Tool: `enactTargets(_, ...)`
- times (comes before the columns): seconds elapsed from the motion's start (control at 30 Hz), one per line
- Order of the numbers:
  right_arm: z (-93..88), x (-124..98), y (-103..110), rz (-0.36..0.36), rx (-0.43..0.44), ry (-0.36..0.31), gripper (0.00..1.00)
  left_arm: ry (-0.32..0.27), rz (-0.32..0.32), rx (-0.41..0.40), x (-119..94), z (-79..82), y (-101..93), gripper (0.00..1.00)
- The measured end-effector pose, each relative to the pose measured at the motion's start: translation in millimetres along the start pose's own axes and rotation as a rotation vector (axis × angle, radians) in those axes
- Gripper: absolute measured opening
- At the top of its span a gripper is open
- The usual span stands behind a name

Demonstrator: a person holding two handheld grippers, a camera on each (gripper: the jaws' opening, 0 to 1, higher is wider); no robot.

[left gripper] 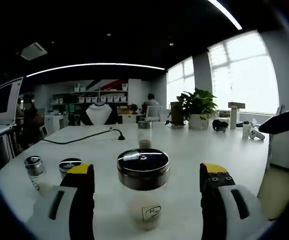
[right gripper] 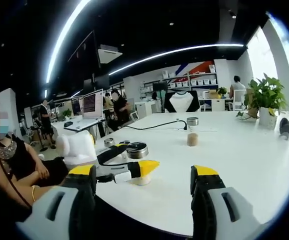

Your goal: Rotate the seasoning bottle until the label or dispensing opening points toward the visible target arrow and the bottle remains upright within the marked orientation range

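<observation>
In the left gripper view the seasoning bottle (left gripper: 143,187) stands upright on the white table (left gripper: 184,150), directly ahead of the left gripper (left gripper: 148,176) and between its two yellow-tipped jaws, which stand wide apart with clear gaps on either side of the bottle; neither jaw touches it. The bottle has a dark, shiny metal lid and a pale translucent body with a small label low on the side facing the camera. Left of it, near the table edge, stand two smaller jars with metal lids (left gripper: 34,167) (left gripper: 69,166), close beside each other. Farther along the table a taller glass shaker (left gripper: 144,134) holding brownish contents stands alone, and a black cable (left gripper: 84,137) runs across the tabletop behind it. A potted plant (left gripper: 198,107) sits near the windows. In the right gripper view the right gripper (right gripper: 144,176) hangs over the near table edge with its jaws spread and nothing between them, well apart from the seasoning bottle (right gripper: 138,156), which sits ahead and slightly left. There the left gripper (right gripper: 115,162) reaches in from the left, its yellow-tipped jaws on either side of the bottle. A seated person (right gripper: 14,165) is at the left edge.
</observation>
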State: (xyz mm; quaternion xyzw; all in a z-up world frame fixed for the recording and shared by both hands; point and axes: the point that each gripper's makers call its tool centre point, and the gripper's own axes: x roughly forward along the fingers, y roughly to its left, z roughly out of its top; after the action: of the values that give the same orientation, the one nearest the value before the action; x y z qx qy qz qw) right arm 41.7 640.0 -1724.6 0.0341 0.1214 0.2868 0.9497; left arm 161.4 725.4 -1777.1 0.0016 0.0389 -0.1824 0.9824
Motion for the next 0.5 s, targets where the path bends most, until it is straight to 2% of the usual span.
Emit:
enactTargets(0.23, 1.8, -3.8, -8.8, -0.041, 0.000, -0.011, 1.00, 0.011, -0.008, 0.002, 2.2, -2.1, -3.0, 0.91)
enactTargets(0.5, -1.3, -4.2, -9.9, -0.046, -0.023, 0.001, 1.00, 0.029, -0.010, 0.002, 3.6, -7.5, -4.0, 0.89)
